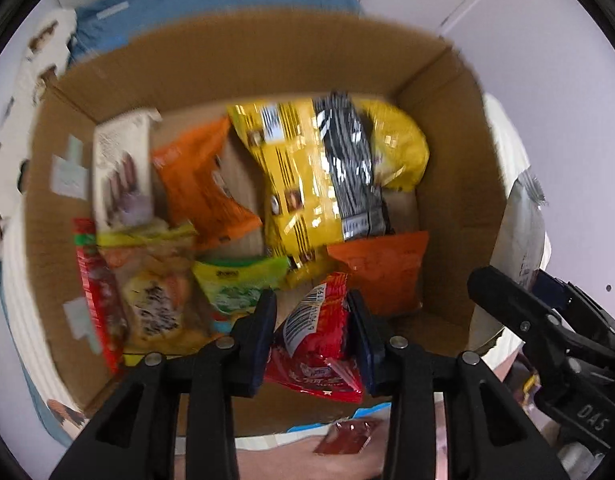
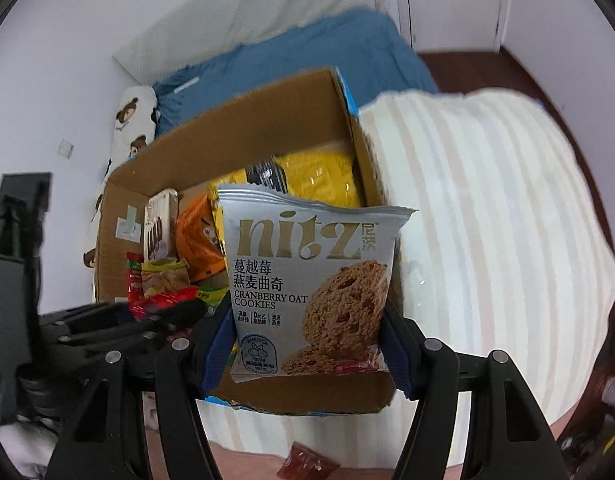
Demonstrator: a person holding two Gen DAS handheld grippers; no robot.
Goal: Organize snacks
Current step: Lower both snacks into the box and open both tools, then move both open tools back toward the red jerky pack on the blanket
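Note:
My left gripper (image 1: 311,332) is shut on a red snack packet (image 1: 315,340) and holds it over the near edge of an open cardboard box (image 1: 267,64). The box holds several snacks: a big yellow bag (image 1: 307,184), orange packets (image 1: 203,176), a green packet (image 1: 235,280) and a white box (image 1: 121,172). My right gripper (image 2: 307,344) is shut on a silver cranberry oat cookie packet (image 2: 307,280), upright at the box's (image 2: 267,120) near right corner. The right gripper also shows in the left wrist view (image 1: 547,332), the left gripper in the right wrist view (image 2: 147,316).
The box stands on a bed with a striped white duvet (image 2: 487,240) to its right and a blue blanket (image 2: 287,56) behind it. A bear-print pillow (image 2: 127,124) lies at the left. A small red packet (image 2: 303,464) lies on the bed in front of the box.

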